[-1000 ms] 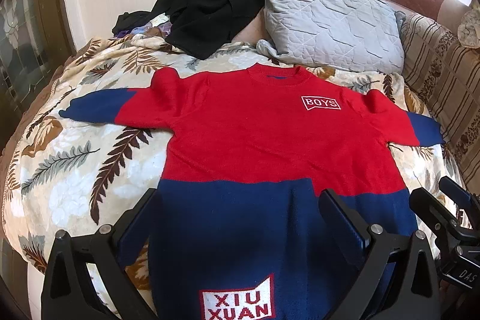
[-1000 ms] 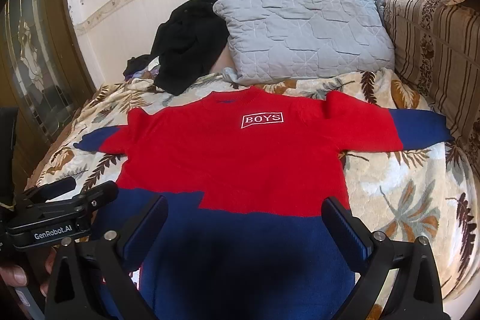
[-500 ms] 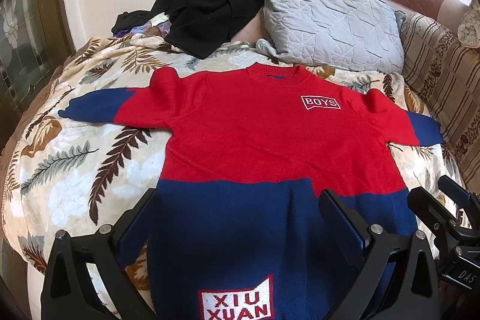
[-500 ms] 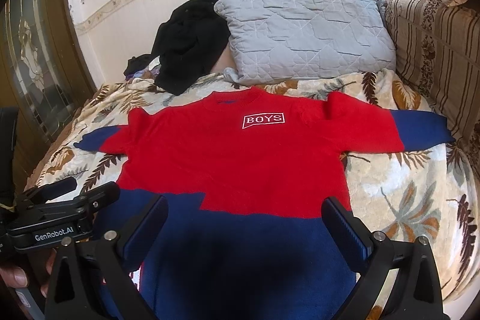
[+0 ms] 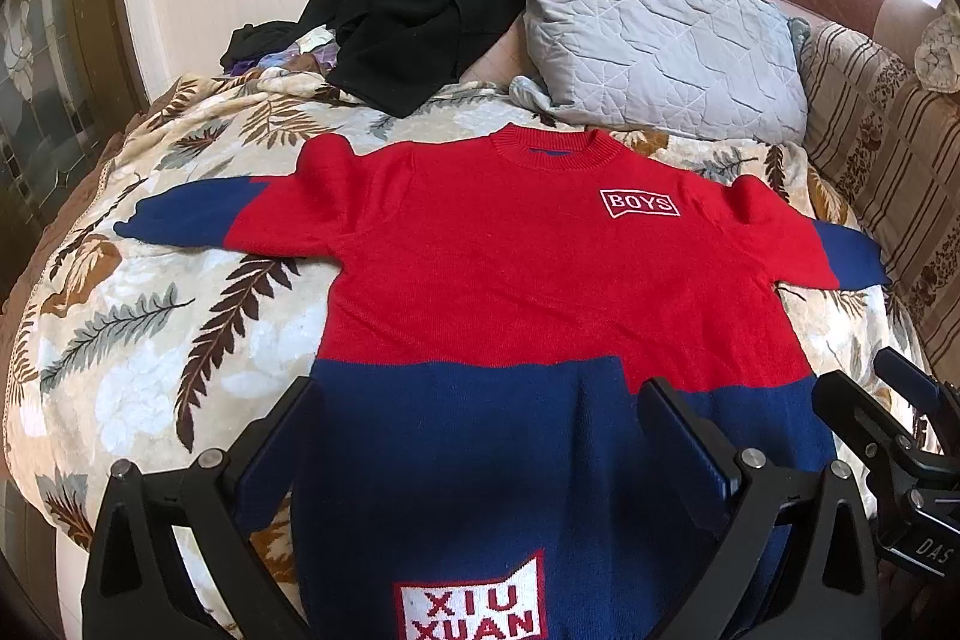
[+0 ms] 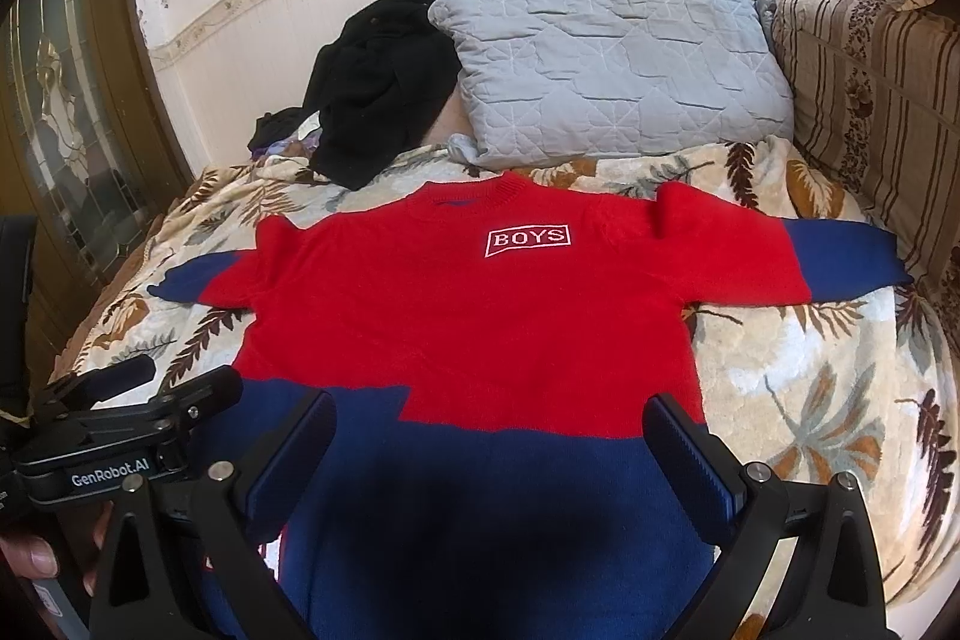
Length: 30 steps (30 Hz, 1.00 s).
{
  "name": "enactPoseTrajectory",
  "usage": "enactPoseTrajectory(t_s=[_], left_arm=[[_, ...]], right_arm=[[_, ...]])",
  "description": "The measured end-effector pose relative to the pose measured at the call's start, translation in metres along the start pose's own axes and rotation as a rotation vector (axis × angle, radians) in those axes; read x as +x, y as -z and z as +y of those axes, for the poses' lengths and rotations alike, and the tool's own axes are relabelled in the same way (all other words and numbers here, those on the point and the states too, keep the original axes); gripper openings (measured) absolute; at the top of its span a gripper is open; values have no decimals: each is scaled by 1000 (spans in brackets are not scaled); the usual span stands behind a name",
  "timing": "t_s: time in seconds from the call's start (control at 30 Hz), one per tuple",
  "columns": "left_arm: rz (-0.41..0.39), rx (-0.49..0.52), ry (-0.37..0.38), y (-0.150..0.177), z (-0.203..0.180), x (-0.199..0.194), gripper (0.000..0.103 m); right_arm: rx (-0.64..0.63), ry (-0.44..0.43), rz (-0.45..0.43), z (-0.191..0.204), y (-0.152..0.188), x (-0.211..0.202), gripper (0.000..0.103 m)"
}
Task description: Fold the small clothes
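A small red and navy sweater [image 5: 528, 292] lies flat, front up, on the bed, sleeves spread to both sides; it also shows in the right wrist view [image 6: 480, 316]. It has a white "BOYS" patch [image 5: 639, 204] on the chest and an "XIU XUAN" patch [image 5: 474, 604] near the hem. My left gripper [image 5: 480, 436] is open and empty above the navy lower part. My right gripper [image 6: 489, 448] is open and empty above the hem too. Each gripper shows at the edge of the other's view.
The bed has a leaf-patterned blanket [image 5: 138, 340]. A grey quilted pillow [image 5: 654, 46] and a pile of black clothes [image 5: 414, 10] lie at the head by the wall. A striped sofa cushion [image 6: 876, 82] runs along the right side.
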<state>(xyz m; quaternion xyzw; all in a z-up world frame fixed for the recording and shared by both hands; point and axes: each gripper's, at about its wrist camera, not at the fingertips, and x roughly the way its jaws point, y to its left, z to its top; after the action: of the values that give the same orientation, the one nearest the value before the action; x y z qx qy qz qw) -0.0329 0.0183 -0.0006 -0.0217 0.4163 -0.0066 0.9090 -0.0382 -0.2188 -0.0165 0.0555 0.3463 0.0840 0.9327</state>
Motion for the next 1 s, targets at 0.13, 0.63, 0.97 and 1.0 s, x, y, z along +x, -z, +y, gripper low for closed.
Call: enactPoseTrajectory(t_s=[0.13,0.63,0.97,1.0], left_arm=[[1,1,0,0,-1,1,103],[44,-170,-205,-11,114,46,103],[178,-322,-320,6,195,113,103],[153,-313,-317,14,196,115,103]], right_arm=[[-3,2,8,1,-1,1,103],[517,-108,18,-166,3,21,103],[1010,-50,-14,-354,-15,92,93],[1023,-30,-2,-362,-19,102,89]])
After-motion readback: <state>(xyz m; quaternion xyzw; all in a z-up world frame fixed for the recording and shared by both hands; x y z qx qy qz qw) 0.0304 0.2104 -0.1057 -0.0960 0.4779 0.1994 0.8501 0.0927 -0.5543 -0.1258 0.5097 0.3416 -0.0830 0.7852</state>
